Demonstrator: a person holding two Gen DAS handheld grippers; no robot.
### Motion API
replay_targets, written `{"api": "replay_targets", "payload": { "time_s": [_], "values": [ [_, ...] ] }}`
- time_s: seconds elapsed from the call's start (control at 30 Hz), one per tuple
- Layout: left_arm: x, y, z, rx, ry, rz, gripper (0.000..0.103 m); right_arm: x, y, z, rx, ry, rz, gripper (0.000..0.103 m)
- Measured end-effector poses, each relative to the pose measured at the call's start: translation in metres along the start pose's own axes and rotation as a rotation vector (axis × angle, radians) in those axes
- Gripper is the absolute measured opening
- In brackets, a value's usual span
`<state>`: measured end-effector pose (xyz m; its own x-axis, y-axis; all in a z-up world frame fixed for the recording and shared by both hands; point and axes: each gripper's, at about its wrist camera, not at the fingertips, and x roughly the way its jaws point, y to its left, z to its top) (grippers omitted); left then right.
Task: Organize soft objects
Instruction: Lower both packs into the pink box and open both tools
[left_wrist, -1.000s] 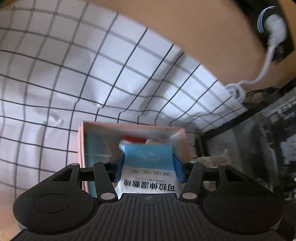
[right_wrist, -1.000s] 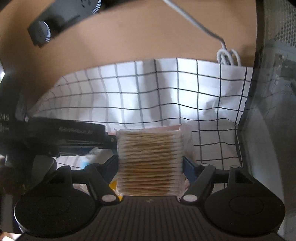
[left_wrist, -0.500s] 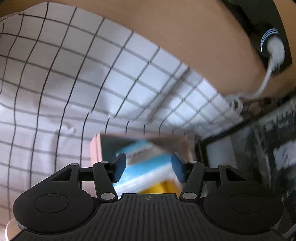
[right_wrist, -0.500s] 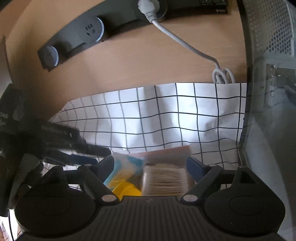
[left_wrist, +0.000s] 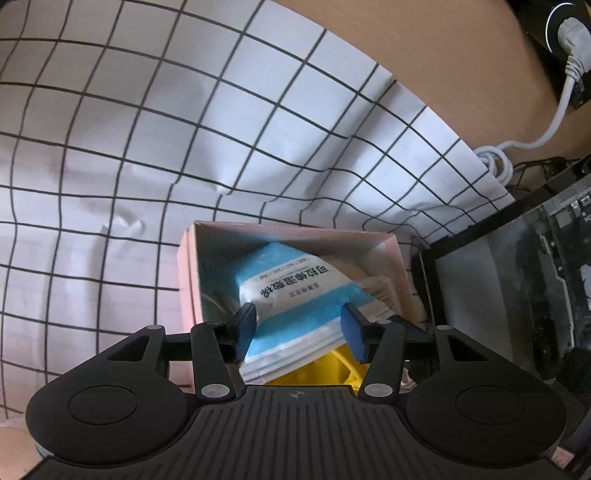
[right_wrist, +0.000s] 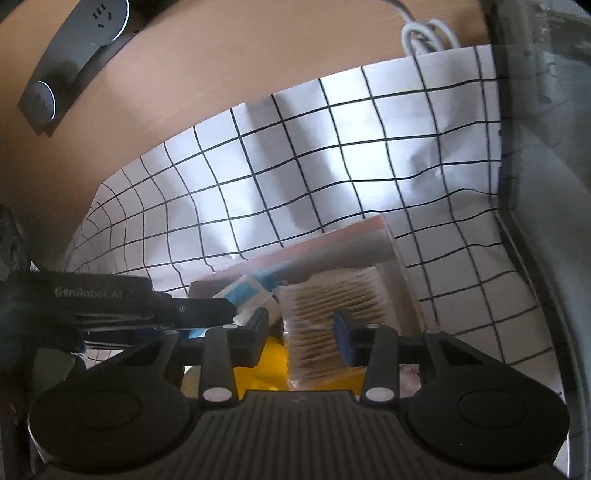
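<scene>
A pink open box (left_wrist: 186, 280) lies on the checked cloth; it also shows in the right wrist view (right_wrist: 295, 251). A blue and white wet-wipe packet (left_wrist: 295, 299) lies tilted inside it, over a yellow object (left_wrist: 325, 369). My left gripper (left_wrist: 299, 328) is open, its blue pads apart on either side of the packet's near end. A clear pack of cotton swabs (right_wrist: 332, 306) lies in the box's right part, beside the packet (right_wrist: 255, 288). My right gripper (right_wrist: 301, 332) is open above the swab pack. The left gripper's arm (right_wrist: 140, 306) shows at left.
A white cloth with a black grid (left_wrist: 147, 147) covers a wooden desk (left_wrist: 424, 48). A power strip (right_wrist: 74, 48) and a white coiled cable (left_wrist: 495, 162) lie at the back. A dark computer case with a glass side (left_wrist: 517, 277) stands right of the box.
Both grippers opened and let go. The wet-wipe packet and the swab pack dropped into the pink box. Both grippers pulled back and now hover over the box.
</scene>
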<state>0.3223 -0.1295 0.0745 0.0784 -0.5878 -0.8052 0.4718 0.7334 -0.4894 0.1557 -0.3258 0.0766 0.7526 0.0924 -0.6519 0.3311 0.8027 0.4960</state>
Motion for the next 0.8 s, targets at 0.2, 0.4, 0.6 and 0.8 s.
{"api": "replay_targets", "payload": {
  "time_s": [0.2,0.4,0.6,0.8],
  "values": [
    [-0.01,0.005,-0.008,-0.011,-0.062,0.061,0.058,-0.01,-0.014,-0.006,0.167,0.093,0.077,0.04],
    [0.003,0.004,-0.014,0.035,-0.05,0.025,0.059,0.007,-0.019,0.002,0.196,0.138,0.047,0.04],
    [-0.01,0.018,-0.012,0.029,-0.096,-0.06,0.054,-0.017,-0.009,0.005,0.164,0.086,-0.079,0.043],
    [-0.002,0.0,-0.013,0.202,-0.065,0.054,0.059,-0.048,0.011,-0.019,0.058,-0.016,-0.21,0.05]
  ]
}}
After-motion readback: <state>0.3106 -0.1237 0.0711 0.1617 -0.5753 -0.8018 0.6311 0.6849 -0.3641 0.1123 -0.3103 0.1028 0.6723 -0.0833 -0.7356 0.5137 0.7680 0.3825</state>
